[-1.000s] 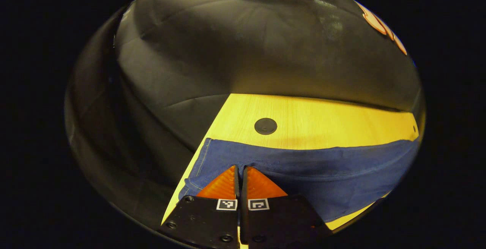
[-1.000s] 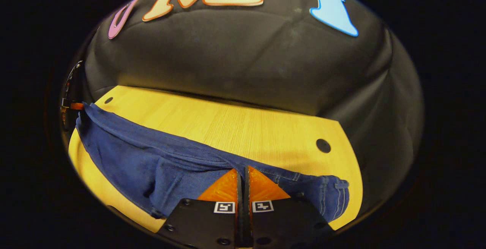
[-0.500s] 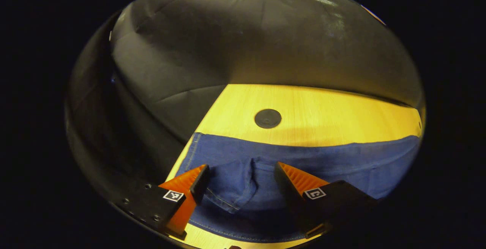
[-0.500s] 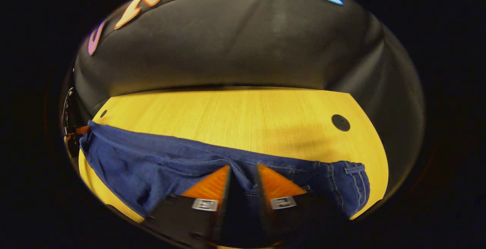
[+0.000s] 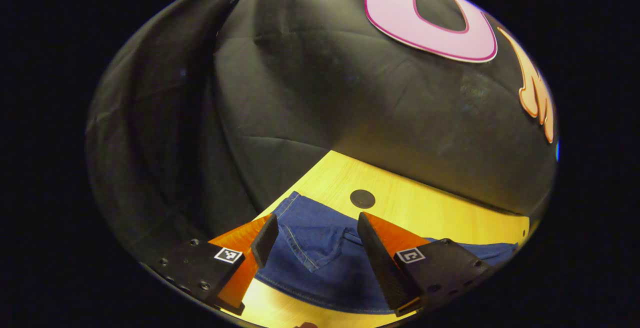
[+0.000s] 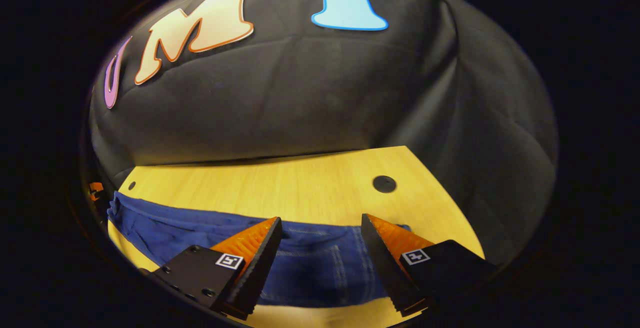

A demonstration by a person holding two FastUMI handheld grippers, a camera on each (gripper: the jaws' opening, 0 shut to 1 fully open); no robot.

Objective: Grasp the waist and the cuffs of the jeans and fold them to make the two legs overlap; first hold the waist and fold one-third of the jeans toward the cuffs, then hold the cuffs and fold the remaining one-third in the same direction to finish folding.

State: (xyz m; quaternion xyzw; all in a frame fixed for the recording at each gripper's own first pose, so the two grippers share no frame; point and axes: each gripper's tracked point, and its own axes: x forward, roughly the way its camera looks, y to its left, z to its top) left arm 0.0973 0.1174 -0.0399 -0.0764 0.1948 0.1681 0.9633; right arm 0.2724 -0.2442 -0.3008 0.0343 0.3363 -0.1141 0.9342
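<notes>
In the left gripper view, the jeans [image 5: 320,263] run out of sight at the lower right of the frame, partly behind the fingers of the left gripper [image 5: 312,240], so their far end cannot be seen. In the right gripper view, the fingers of the right gripper [image 6: 322,240] cover parts of the denim, which is cut off at the left edge. A small orange object [image 6: 95,188] there is too small to identify.

1 pair of jeans [image 5: 320,263], 1 table [image 6: 300,188], 2 round holes [image 6: 384,184] in it.
</notes>
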